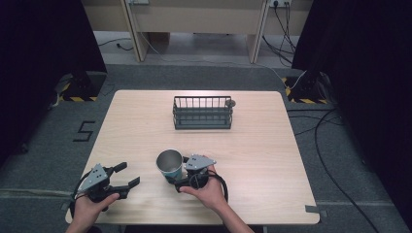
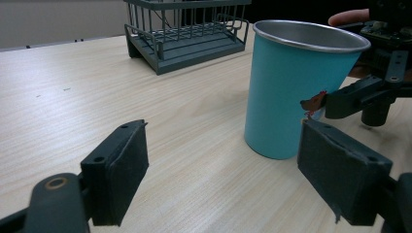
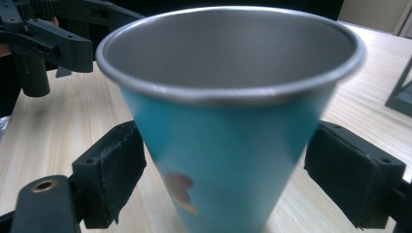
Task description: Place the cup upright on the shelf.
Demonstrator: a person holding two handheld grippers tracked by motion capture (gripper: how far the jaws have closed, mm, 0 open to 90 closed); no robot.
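Observation:
A teal cup (image 1: 169,166) with a bare metal inside stands upright on the wooden table (image 1: 252,145), near the front middle. My right gripper (image 1: 179,172) comes in from the cup's right. It is open, with one pad on each side of the cup (image 3: 228,136) and close against its wall. My left gripper (image 1: 130,174) sits at the front left, a short way from the cup. It is open with nothing between its pads (image 2: 119,170). In the left gripper view the cup (image 2: 286,92) stands ahead and to the right.
A dark wire basket (image 1: 202,112) stands at the back middle of the table, and in the left gripper view the basket (image 2: 187,34) looks empty. Bare wood lies between it and the cup. Cables (image 1: 330,145) run over the grey floor to the right.

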